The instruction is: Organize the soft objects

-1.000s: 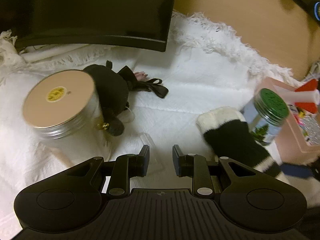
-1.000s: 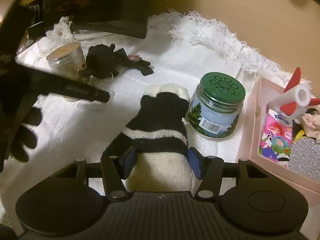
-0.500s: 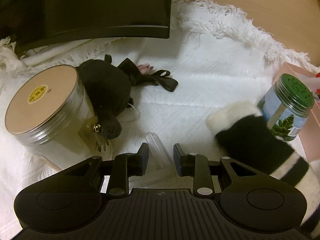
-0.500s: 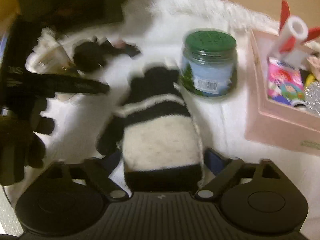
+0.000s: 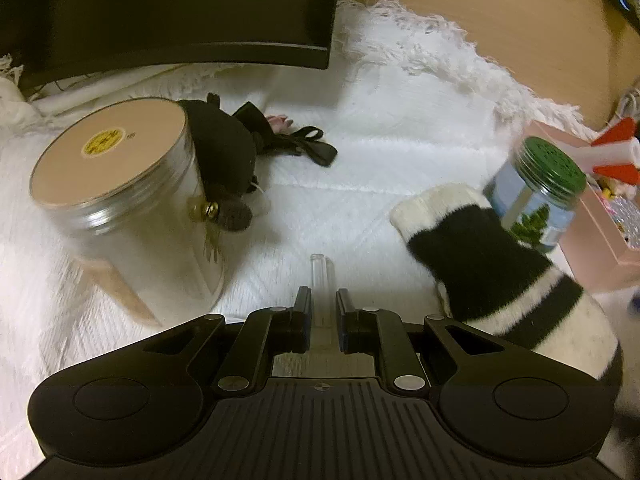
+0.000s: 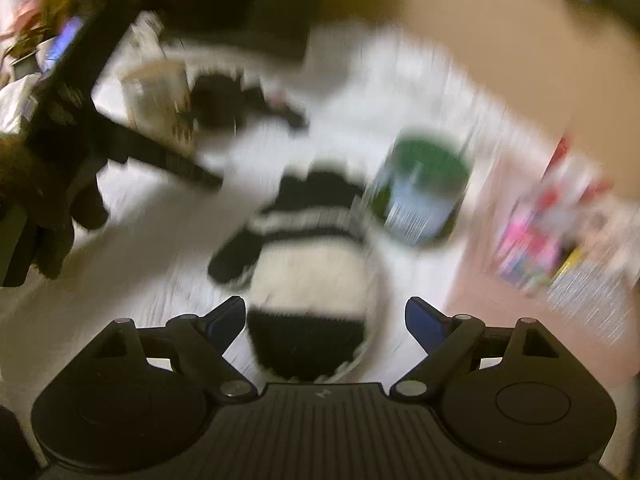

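The left gripper (image 5: pixel 322 312) had closed its jaws on a small clear plastic piece (image 5: pixel 320 280) that lay on the white fringed blanket (image 5: pixel 380 160); the piece stuck out ahead between the pads. To its left stood a clear tub (image 5: pixel 120 200) with a flat tan lid, and a black plush toy (image 5: pixel 228 160) leaned against the tub's far side, a little bell at its neck. The right gripper (image 6: pixel 325 318) stood wide, its jaws having narrowed slightly in the last moment, with the striped black-and-white sock (image 6: pixel 308 280) between its blue pads (image 6: pixel 226 318); through the blur I could not tell whether they touched it. The sock lay on the blanket with its toe beside a green-lidded jar (image 6: pixel 420 188). A pink box (image 6: pixel 540 280) of bright oddments sat further right.
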{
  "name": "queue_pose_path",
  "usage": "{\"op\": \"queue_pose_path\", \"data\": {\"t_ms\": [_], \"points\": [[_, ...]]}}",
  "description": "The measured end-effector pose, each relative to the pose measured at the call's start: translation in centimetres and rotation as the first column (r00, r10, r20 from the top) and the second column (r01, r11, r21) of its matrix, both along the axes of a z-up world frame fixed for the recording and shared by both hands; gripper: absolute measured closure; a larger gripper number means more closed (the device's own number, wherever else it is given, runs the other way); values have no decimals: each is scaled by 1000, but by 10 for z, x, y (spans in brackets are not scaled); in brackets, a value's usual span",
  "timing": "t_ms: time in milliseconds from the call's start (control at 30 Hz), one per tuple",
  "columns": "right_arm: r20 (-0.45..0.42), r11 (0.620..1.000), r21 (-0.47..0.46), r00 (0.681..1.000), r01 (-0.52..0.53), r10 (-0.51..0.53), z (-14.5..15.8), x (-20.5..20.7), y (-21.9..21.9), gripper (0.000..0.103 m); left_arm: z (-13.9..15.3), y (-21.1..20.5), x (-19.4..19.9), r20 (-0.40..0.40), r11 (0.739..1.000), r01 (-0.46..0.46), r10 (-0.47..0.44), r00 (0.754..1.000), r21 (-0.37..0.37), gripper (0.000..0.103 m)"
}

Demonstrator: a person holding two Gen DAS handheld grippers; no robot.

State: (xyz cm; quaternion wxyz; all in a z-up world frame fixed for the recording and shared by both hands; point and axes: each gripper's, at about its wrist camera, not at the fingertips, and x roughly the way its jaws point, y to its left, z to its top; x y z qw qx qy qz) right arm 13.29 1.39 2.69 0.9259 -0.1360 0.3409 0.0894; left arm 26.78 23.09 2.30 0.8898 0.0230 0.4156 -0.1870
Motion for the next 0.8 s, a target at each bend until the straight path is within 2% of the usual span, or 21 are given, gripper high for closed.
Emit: {"op": "queue_pose_path", "data": {"t_ms": [67, 133, 233, 300, 400, 433, 467, 500, 667, 700, 800], "points": [[66, 1000, -22, 998, -20, 22, 15, -2, 4, 15, 0, 2, -4, 0, 1000, 3, -3, 1000, 1, 88], [63, 999, 2, 997, -33, 33, 23, 12, 7, 15, 2, 4, -7, -4, 1000, 5, -5, 1000, -4, 88], [-4, 999, 45, 1000, -25, 25, 19, 47, 13, 15, 5, 8, -13, 3, 1000, 13, -13, 1000, -3, 88], [-63, 999, 35, 998, 1, 2, 5, 69, 16, 15, 6, 10, -16, 1, 1000, 11, -11, 1000, -9, 88], [-199, 1000, -6, 979, 30, -31, -23, 102, 24, 15, 7, 14, -18, 3, 1000, 16, -16, 1000, -14, 88], [-200, 999, 25, 979, 33, -28, -22, 104, 22, 18, 9, 15, -19, 6, 1000, 16, -16, 1000, -17, 88], [-207, 998, 59, 978, 30, -17, -19, 105, 21, 35, 11, 16, -19, 9, 1000, 15, -15, 1000, -24, 88], [-220, 996, 79, 975, 29, -11, -16, 107, 22, 41, 13, 17, -19, 12, 999, 17, -16, 1000, -31, 88], [-175, 997, 73, 985, 2, 11, 7, 101, 28, 71, 26, 17, -16, 39, 998, 24, -21, 999, -55, 88], [-164, 996, 91, 986, -5, 20, 15, 101, 25, 74, 31, 18, -16, 47, 997, 26, -23, 999, -69, 88], [-100, 993, 116, 995, -17, 29, 42, 95, 19, 76, 46, 18, -16, 66, 993, 36, -29, 997, -110, 88]]}}
